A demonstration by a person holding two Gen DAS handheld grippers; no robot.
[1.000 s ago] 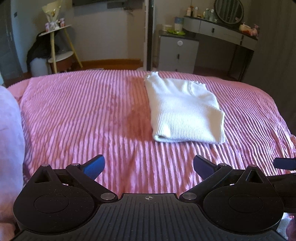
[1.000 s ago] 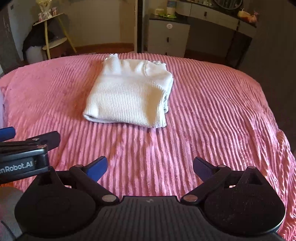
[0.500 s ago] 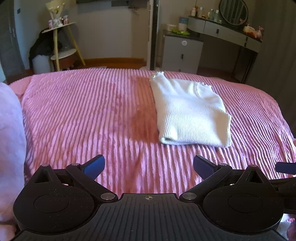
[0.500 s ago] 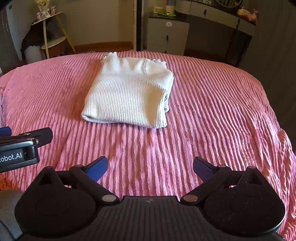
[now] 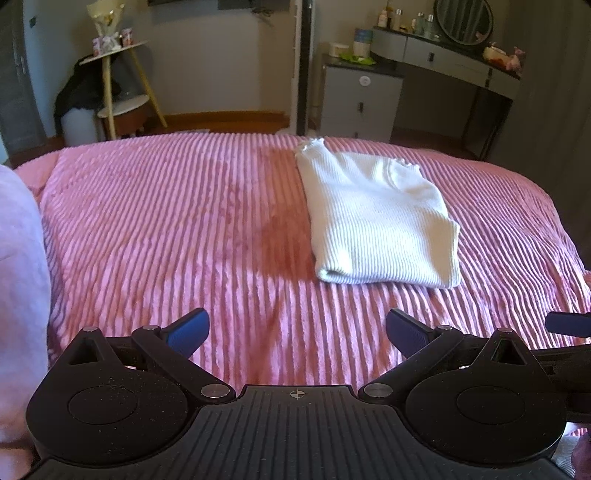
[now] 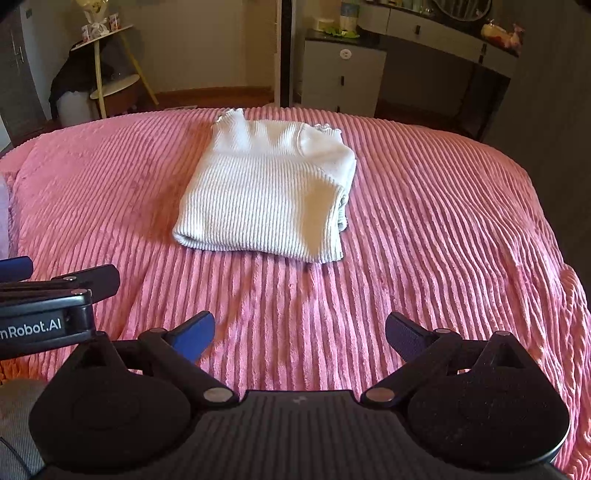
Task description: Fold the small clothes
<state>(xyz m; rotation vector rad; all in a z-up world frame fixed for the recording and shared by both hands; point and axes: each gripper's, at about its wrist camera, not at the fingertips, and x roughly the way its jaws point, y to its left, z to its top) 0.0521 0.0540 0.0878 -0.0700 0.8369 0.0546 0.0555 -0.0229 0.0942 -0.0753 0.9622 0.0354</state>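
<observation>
White ribbed sweater (image 6: 266, 195) already sits folded near the pink bedspread's (image 6: 443, 258) far edge, so it looks basically done. Left gripper (image 5: 295, 332) and right gripper (image 6: 299, 332) are both spread wide, holding nothing.

Light: warm daylight falls across the pink bedspread (image 5: 166, 229), bright on its near ridges.
Shadow: a darker patch sits just left of the white sweater (image 5: 376, 221).
Far room: dim and murky, the dresser (image 6: 436, 33) barely lit.
Edges: fisheye bends the walls; corners go dark.
Focus: fairly sharp, slightly soft at the edges.
</observation>
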